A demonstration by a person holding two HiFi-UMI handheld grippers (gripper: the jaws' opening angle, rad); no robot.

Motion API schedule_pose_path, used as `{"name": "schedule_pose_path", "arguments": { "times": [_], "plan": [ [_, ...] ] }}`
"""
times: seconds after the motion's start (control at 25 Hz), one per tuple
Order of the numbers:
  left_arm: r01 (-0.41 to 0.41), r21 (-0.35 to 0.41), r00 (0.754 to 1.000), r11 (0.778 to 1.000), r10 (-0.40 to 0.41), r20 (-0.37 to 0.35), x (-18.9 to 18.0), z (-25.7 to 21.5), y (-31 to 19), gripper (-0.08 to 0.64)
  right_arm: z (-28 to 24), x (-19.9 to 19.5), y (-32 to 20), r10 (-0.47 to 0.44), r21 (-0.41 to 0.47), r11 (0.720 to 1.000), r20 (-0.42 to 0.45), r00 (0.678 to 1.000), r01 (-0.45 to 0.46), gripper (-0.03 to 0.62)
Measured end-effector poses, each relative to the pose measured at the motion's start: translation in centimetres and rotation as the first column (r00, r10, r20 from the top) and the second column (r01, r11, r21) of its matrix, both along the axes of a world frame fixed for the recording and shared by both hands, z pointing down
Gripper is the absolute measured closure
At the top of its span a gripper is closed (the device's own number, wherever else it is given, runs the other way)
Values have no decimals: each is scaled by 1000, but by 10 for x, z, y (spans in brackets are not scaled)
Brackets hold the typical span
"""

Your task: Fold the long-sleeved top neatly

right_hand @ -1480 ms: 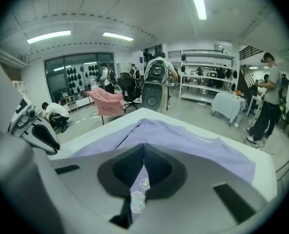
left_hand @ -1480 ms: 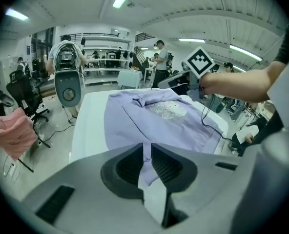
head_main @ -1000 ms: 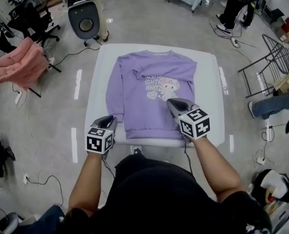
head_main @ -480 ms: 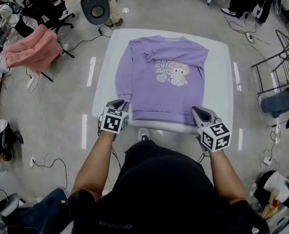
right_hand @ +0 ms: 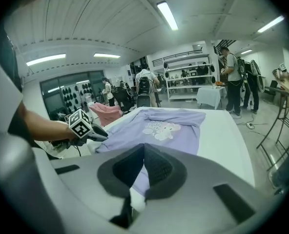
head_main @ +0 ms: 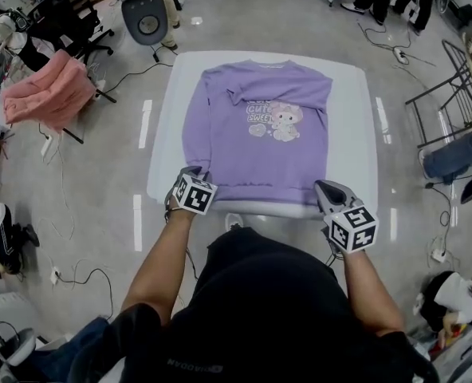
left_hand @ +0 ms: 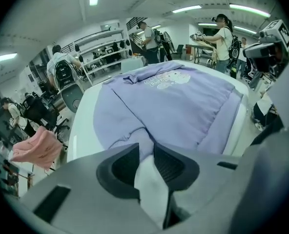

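The purple long-sleeved sweatshirt [head_main: 256,146] lies flat on the white surface [head_main: 355,134], front up, with its cartoon print [head_main: 272,118] showing, collar at the far edge and hem toward the person. The sleeve [head_main: 192,130] on the view's left runs straight down beside the body.

Left gripper [head_main: 190,174]: positioned at the near left corner of the sweatshirt, pointing steeply down. Its jaws stand apart and have just been opening. In the left gripper view, the end of the sleeve reaches the mouth of the gap at the tips [left_hand: 145,147]; bare surface shows through the rest of the gap. The pads do not press on the fabric.

Right gripper [head_main: 325,187]: positioned at the near right corner, at the hem. Its jaws are together, tips meeting [right_hand: 144,147], with nothing clamped.
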State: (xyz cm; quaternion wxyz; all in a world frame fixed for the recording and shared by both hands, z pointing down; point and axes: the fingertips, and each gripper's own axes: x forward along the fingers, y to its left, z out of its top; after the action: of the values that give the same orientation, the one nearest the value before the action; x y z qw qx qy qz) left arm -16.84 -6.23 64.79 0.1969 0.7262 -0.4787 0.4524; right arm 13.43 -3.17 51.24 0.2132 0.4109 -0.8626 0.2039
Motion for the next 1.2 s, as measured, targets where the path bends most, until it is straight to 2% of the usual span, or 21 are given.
{"name": "schedule_pose_path", "arguments": {
  "times": [0.08, 0.2, 0.32, 0.52, 0.64, 0.76, 0.88, 0.96, 1.08, 1.2],
  "plan": [
    [2, -4, 1000, 1000, -2, -3, -2, 3, 0, 472, 2, 2, -2, 11, -7, 1000, 6, 1000, -11, 588],
    [6, -23, 998, 1000, -7, -56, 0, 5, 1, 464, 4, 1, -3, 18, -12, 1000, 12, 1000, -18, 588],
    [8, -37, 995, 999, -11, -97, 4, 5, -1, 426, 4, -1, -5, 22, -15, 1000, 14, 1000, -22, 588],
    [50, -57, 996, 997, -53, -70, -7, 14, -3, 428, 5, -8, -7, 18, -19, 1000, 18, 1000, -17, 588],
    [87, -17, 993, 996, -88, -79, -15, 6, -6, 519, 8, -9, -5, 14, -31, 999, 13, 1000, -13, 588],
    [109, 32, 985, 994, -103, -140, -20, -15, -8, 529, 10, -9, -7, 10, -41, 999, 4, 1000, -10, 588],
    [179, 52, 958, 982, -162, -238, -39, -46, -15, 531, 12, -12, -12, 2, -47, 999, -1, 1000, -2, 588],
    [241, 60, 923, 969, -210, -321, -58, -71, -23, 532, 11, -17, -16, -6, -47, 999, -2, 1000, 6, 588],
    [326, 81, 867, 942, -264, -423, -94, -116, -42, 532, 7, -27, -25, -24, -38, 999, 6, 1000, 24, 588],
    [390, 138, 834, 911, -285, -473, -127, -165, -67, 532, 2, -35, -35, -34, -25, 999, 12, 999, 34, 588]
  ]
}}
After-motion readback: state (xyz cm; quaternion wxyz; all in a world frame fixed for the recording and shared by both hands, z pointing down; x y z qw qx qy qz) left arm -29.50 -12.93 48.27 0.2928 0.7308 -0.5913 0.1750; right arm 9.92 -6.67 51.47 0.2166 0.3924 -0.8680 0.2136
